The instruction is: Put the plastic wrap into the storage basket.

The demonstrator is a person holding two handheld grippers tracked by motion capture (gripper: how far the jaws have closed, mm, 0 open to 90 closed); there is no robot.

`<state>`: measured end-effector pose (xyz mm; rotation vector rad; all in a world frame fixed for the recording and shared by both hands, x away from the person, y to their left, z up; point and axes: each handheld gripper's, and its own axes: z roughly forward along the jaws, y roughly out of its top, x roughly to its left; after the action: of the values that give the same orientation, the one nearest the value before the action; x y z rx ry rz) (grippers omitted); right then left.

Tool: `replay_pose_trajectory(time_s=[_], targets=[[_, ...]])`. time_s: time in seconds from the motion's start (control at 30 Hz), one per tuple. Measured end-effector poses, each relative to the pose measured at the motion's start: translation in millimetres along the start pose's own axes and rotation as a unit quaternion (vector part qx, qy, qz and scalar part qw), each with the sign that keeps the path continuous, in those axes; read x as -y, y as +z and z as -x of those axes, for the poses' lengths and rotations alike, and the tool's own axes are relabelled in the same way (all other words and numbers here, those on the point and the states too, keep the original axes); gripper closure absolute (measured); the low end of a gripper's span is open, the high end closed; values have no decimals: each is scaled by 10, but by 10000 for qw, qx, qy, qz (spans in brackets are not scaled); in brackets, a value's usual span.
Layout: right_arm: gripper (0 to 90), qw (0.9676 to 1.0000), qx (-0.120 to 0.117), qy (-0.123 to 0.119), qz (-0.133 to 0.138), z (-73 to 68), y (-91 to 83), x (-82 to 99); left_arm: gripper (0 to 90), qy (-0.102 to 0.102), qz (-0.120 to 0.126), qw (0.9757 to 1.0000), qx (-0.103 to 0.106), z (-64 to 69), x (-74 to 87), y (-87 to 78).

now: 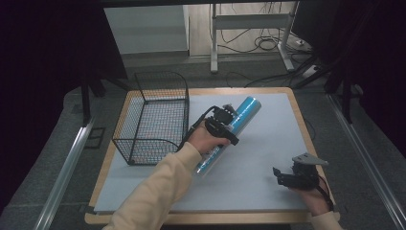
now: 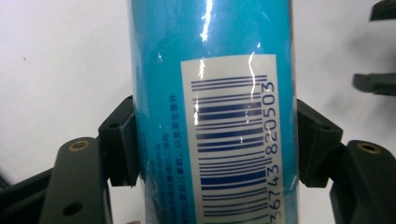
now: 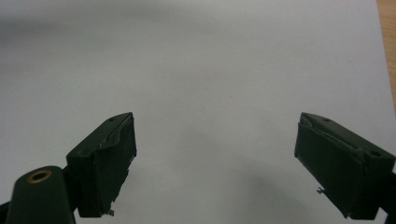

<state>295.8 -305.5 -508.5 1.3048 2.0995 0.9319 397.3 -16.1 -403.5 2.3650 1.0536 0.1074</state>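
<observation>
The left tool [image 1: 229, 120] is clamped on a long, glossy blue cylindrical tube [image 1: 239, 120] with a white barcode label. In the left gripper view its two black jaws press against opposite sides of the tube [image 2: 159, 93], the pads flush to the shiny wrap, and the barcode label [image 2: 231, 140] faces the camera between them. From above, the tube runs slantwise, one end reaching up and away beyond the left tool and the other end passing beneath the hand [image 1: 206, 140] that holds it. The tube's lower end sits close over the pale grey mat [image 1: 258, 158] covering the wooden worktop [image 1: 299, 115]; whether it touches the mat cannot be told.

Just to the left of the left tool stands a black wire-mesh basket [image 1: 143, 139] with a curved rim, near the tube but apart from it.

The right tool [image 1: 282, 176] rests well apart from the tube, lower and to the right of the left tool, with a grey three-cornered plate [image 1: 309, 159] on top. In the right gripper view its jaws stand wide apart with nothing between them, over the bare grey mat [image 3: 210, 93], with a strip of worktop wood [image 3: 387, 46] at the far right edge.
</observation>
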Motion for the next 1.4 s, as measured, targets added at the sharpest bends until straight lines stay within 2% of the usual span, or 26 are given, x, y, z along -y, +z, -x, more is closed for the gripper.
replay_pose_trajectory(time_s=[0.17,0.43,0.57,0.63,0.83,1.03,1.17,1.4], targets=[[131,10000,-8,5,20,3,-9,-4,311,7,113,9999,-50,-7,-70,-119],[130,10000,-4,26,2,7,-6,-1,312,74,113,9998,-136,-40,-196,-204],[130,10000,-10,23,-4,16,-8,1,313,49,181,9998,-105,-74,-257,-275],[130,10000,1,22,-3,22,-7,3,313,62,222,9996,-158,-88,-281,-324],[130,10000,-7,13,6,17,-8,3,314,29,406,9990,-192,-156,-318,-443],[131,10000,-11,44,-13,10,-4,3,314,-6,417,9990,-190,-217,-346,-495],[131,10000,11,6,-7,23,-1,6,314,-25,451,9985,-299,-263,-363,-524],[131,10000,5,15,-27,23,8,10,314,-50,479,9981,-371,-371,-395,-608]])
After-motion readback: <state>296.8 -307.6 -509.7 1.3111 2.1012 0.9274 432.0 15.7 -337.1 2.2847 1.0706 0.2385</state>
